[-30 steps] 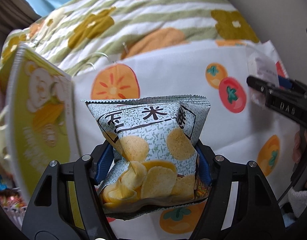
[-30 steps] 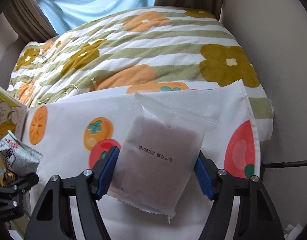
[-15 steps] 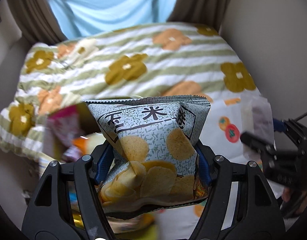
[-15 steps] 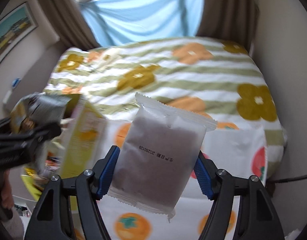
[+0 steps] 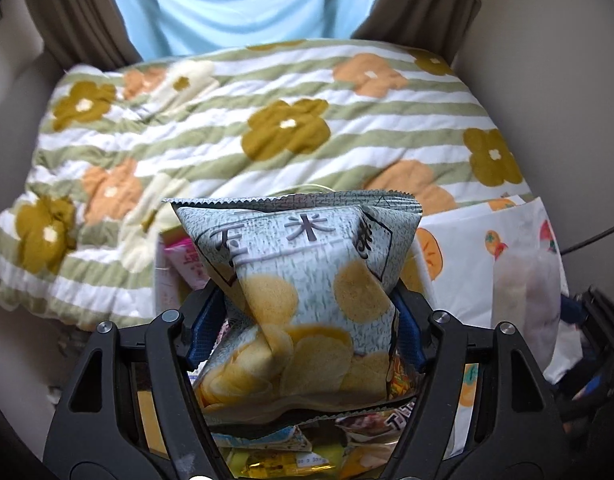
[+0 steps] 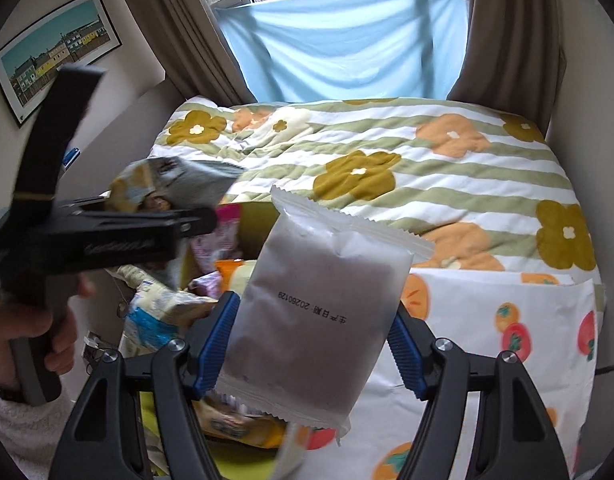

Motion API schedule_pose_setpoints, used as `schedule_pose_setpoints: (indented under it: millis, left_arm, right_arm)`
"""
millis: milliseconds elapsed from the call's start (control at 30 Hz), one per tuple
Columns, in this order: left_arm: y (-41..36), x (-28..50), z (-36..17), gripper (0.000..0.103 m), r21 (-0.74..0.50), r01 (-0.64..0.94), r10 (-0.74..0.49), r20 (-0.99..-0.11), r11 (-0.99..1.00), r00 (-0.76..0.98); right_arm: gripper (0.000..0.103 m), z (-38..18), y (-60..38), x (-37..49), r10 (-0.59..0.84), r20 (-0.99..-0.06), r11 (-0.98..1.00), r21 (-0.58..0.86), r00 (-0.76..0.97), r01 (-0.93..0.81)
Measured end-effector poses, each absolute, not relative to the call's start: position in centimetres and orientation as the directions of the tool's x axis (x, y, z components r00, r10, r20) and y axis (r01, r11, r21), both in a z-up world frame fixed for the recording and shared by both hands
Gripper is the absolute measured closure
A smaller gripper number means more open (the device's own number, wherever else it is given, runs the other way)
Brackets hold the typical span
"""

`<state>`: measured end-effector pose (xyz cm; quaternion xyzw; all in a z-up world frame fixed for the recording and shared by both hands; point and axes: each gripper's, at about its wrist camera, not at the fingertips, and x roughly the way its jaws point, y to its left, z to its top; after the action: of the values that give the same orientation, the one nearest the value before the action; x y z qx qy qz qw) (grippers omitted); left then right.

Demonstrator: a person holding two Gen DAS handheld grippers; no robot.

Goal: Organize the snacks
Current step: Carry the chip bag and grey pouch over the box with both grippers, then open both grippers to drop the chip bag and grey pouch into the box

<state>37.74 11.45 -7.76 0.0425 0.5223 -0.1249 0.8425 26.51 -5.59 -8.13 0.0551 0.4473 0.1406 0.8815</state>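
Left claw (image 5: pixel 307 316), left wrist view: clenched on a chip bag (image 5: pixel 303 296), held above a box of mixed snacks (image 5: pixel 267 452); not yet dropped in. Right wrist view: right claw (image 6: pixel 311 344) grips a frosted white packet (image 6: pixel 319 316) beside that box; both placements appear pending.

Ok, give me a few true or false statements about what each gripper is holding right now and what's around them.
1. The left gripper is shut on a chip bag. True.
2. The right gripper is open, holding nothing. False: it clamps a frosted white packet.
3. A date code is printed on that packet. True.
4. The bed has a plain grey blanket. False: the quilt is striped with flowers.
5. A framed picture hangs on the wall. True.
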Motion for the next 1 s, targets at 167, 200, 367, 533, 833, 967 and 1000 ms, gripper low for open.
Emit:
schedule_pose_setpoints:
  millis: [167,200,367,533,833,967,1000]
  left_arm:
    - [13.3,36.7,-7.8,0.0,-0.064,0.244,-0.174,-0.869,0.968,0.463]
    - [13.6,36.3,-7.8,0.0,-0.058,0.242,-0.168,-0.87,0.969,0.464]
    - [16.6,33.0,-7.7,0.0,-0.003,0.158,-0.086,-0.849,0.988,0.521]
    - [19.3,30.7,-8.3,0.0,-0.039,0.107,-0.089,-0.855,0.993,0.511]
    - [23.3,28.2,-8.3,0.0,-0.033,0.032,-0.045,-0.851,0.999,0.523]
    - [24.5,27.7,-9.4,0.0,-0.03,0.021,-0.037,-0.864,0.999,0.501]
    - [24.8,27.6,-9.7,0.0,-0.033,0.02,-0.038,-0.869,0.999,0.493]
  right_arm:
    - [0.036,-8.6,-3.5,25.5,0.281,-0.787,0.96,0.226,0.549,-0.167]
    - [0.036,-8.8,-3.4,25.6,0.277,-0.792,0.961,0.225,0.544,-0.162]
    - [0.036,-9.1,-2.5,25.1,0.283,-0.799,0.958,0.215,0.53,-0.187]
    - [0.036,-9.3,-1.2,25.2,0.303,-0.799,0.95,0.211,0.52,-0.229]
    - [0.035,-9.7,2.6,25.7,0.322,-0.814,0.931,0.18,0.483,-0.317]
    - [0.006,-10.0,3.6,25.0,0.342,-0.795,0.925,0.189,0.501,-0.33]
    - [0.005,-10.3,3.7,24.7,0.339,-0.794,0.926,0.185,0.505,-0.329]
